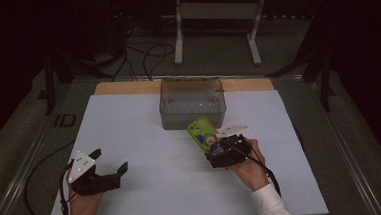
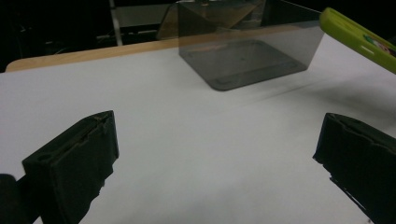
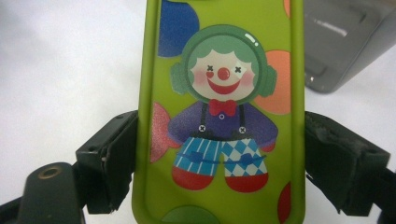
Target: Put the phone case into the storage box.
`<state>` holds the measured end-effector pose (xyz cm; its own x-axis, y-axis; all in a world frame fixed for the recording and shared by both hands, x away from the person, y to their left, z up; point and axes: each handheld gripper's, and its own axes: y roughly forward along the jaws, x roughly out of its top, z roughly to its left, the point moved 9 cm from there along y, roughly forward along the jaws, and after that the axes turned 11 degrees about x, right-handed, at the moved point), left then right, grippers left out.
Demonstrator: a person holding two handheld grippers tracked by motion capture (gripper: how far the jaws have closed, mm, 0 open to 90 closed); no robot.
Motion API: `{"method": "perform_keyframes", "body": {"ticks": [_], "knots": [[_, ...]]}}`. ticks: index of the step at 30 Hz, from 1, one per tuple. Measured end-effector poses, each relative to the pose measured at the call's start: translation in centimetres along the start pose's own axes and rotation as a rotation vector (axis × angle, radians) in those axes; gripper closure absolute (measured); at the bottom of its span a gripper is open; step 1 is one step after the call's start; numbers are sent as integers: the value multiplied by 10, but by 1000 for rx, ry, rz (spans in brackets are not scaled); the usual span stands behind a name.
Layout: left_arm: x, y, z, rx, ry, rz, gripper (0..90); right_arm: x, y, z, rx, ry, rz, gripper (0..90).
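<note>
A lime-green phone case (image 1: 203,132) with a clown picture is held above the white table, tilted toward the box. My right gripper (image 1: 225,153) is shut on it; in the right gripper view the jaws press both long sides of the phone case (image 3: 223,112). My left gripper (image 1: 110,161) rests at the front left, open, nothing between its jaws. The left gripper view shows its jaws wide apart over bare table, with an end of the phone case (image 2: 359,39) at the upper right.
A clear grey plastic box (image 1: 192,103) stands open at the table's far middle, also seen as the box (image 2: 247,42) and the box (image 3: 345,42). The white sheet (image 1: 145,140) covers a wooden tabletop. Cables and a metal stand lie beyond the table.
</note>
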<state>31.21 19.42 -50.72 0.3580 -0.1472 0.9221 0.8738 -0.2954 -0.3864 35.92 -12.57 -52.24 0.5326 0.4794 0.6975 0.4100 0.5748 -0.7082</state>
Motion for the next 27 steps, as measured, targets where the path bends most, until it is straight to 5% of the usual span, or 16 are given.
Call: {"method": "perform_keyframes", "body": {"ticks": [6,19,27], "knots": [[14,8,-15,-24,18,-4,0,16,-5,5,-1,-10,-77,160],[39,27,-40,-66,34,3,5,34,-8,16,-3,-42,-148,160],[51,38,-58,-97,50,11,8,43,-10,20,-5,-12,-208,159]]}}
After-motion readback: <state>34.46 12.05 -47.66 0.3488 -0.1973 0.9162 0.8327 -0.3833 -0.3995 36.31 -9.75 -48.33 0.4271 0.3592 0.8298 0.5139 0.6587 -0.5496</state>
